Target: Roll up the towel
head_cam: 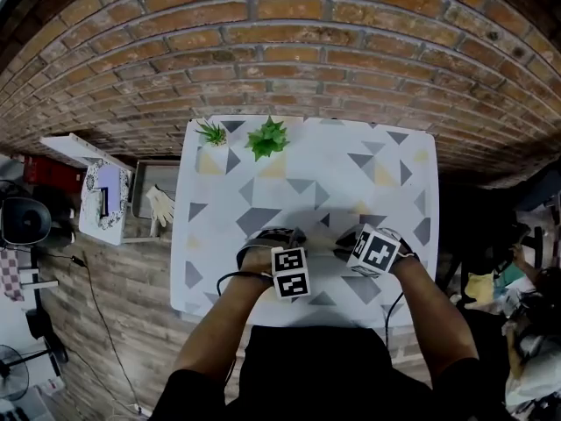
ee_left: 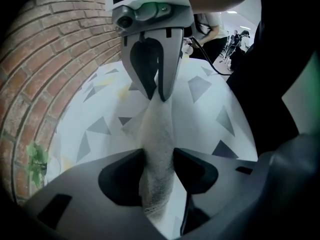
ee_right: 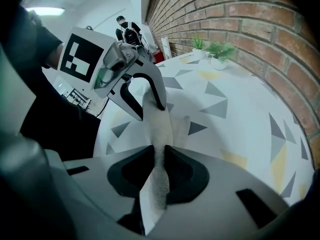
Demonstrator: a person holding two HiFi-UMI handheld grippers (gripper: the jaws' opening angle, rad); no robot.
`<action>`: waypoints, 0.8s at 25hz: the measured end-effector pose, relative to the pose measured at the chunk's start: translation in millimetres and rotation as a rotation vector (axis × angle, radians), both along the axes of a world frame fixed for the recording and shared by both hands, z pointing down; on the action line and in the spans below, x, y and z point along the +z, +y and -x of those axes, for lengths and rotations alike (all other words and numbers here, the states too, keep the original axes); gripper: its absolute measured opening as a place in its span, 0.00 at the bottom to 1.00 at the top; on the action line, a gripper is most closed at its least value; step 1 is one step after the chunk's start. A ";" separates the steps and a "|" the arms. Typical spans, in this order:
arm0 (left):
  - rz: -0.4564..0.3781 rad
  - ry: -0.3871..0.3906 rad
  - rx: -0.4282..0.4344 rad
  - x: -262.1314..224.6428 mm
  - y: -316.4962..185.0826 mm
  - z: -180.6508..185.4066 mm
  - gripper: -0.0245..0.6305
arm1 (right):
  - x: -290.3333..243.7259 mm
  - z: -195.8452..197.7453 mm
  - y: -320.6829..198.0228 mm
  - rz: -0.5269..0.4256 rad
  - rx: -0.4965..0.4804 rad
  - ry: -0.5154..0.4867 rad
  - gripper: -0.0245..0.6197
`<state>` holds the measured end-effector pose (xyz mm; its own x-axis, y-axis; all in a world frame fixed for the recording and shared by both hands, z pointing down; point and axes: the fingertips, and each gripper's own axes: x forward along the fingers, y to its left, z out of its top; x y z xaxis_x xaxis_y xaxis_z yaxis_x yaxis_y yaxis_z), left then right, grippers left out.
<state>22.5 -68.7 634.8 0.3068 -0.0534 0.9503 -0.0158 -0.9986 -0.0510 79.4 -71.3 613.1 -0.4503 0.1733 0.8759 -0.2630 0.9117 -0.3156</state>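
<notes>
Towel (ee_left: 158,134) was close to me, by the near edge of the table (head_cam: 386,191). It was pulled into one long thin bunch that ran from one of my grippers to the other.

My left gripper (ee_left: 159,157) had its fingers wide apart. One end of the towel sat between them, but it looked fat and loose there, not squeezed. My right gripper (ee_right: 159,156) was different. Its fingers were clamped tight on the other end, and the cloth was pinched thin between the pads. Both grippers pointed down, close beside each other. I could not tell if the middle of the towel touched the table or hung just over it.

I think the rolling was under way but not done, since the towel was a loose bunch and not a neat roll. Next, I think my left fingers needed to close on the cloth while the right ones held on. Then they could turn it slowly so it would not slip out.

Farther off, the table top showed grey and yellow triangles. At its far edge stood two small green plants (head_cam: 266,137), and behind them was a brick wall (head_cam: 289,51).
</notes>
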 end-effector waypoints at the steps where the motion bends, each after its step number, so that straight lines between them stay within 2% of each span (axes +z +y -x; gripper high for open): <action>1: -0.003 0.005 -0.010 0.4 -2.9 -0.3 0.34 | 0.5 -0.4 -2.7 -0.006 0.010 0.003 0.16; 8: 0.002 0.053 -0.093 -2.1 -26.0 -0.8 0.32 | 6.8 -3.6 -27.9 -0.112 0.068 0.031 0.20; 15: -0.062 0.080 -0.185 -4.2 -52.2 3.2 0.32 | 11.8 -5.3 -52.2 -0.203 0.143 0.056 0.24; 18: -0.045 0.082 -0.178 -2.6 -51.5 1.9 0.20 | 10.2 -4.4 -55.7 -0.219 0.145 0.056 0.25; 20: -0.002 0.088 -0.182 -3.3 -49.0 1.6 0.18 | 2.7 -1.7 -54.3 -0.252 0.112 0.047 0.25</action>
<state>20.8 -117.7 631.5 0.3741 -0.1175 0.9199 -0.2006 -0.9787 -0.0434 81.2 -125.6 615.8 -0.4125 -0.1008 0.9053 -0.3755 0.9243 -0.0681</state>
